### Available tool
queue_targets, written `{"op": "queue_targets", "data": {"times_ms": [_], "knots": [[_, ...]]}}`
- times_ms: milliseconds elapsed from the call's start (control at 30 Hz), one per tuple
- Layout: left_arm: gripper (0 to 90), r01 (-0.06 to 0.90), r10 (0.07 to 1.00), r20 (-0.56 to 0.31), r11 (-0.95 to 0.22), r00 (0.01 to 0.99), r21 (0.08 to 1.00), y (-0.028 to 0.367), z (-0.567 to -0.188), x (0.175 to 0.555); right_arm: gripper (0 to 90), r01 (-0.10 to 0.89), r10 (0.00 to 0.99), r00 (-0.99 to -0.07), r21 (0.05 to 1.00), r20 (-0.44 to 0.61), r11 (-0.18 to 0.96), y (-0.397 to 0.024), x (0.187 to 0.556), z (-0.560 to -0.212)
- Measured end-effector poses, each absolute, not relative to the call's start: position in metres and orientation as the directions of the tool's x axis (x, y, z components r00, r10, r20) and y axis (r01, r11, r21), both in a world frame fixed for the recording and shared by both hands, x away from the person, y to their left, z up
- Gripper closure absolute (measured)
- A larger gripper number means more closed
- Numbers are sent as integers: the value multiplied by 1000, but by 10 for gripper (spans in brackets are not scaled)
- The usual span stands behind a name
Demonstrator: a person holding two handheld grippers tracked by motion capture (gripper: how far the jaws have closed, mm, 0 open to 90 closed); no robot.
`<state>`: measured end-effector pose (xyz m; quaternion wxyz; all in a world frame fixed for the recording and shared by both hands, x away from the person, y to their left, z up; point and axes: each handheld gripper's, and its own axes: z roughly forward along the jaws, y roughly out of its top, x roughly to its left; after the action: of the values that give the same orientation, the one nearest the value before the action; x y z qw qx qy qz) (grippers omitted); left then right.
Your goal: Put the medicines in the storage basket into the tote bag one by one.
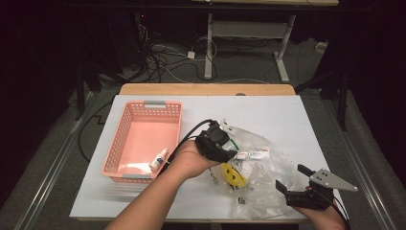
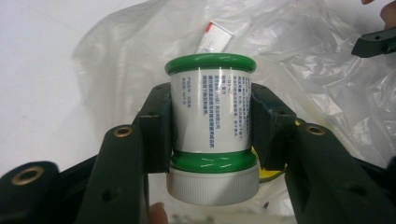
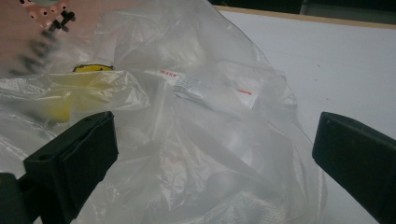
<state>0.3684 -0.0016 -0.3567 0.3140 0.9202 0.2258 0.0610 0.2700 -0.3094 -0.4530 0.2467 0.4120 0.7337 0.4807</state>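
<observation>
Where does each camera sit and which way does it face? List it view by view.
High view: above the table, looking down; forearms, both grippers.
Left gripper view: on the left gripper, facing its jaws clamped on a green-and-white bottle.
Right gripper view: on the right gripper, jaws open, facing the plastic bag.
All share the bag.

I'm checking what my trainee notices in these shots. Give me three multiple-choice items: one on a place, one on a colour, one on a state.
1. Where does the small white dropper bottle lie?
A. in the pink basket
B. on the plastic bag
C. on the floor

2. What colour are the bands on the white jar?
A. red
B. green
C. blue

3. The right tongs are:
A. shut on the bag
B. shut on the jar
C. open

Answers: A, it rests by the basket's near corner; B, green bands top and bottom; C, jaws stand wide apart.
</observation>
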Motion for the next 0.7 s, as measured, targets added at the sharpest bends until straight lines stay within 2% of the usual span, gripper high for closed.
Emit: {"op": "queue_targets", "data": {"times_ms": [300, 700], "knots": [[538, 354, 399, -40, -757, 916, 550, -33, -377, 367, 8, 366, 840, -541, 909, 33, 199, -310, 270, -453], [533, 372, 391, -70, -785, 918, 495, -47, -396, 370, 9, 360, 838, -544, 911, 30, 201, -310, 270, -452]]}}
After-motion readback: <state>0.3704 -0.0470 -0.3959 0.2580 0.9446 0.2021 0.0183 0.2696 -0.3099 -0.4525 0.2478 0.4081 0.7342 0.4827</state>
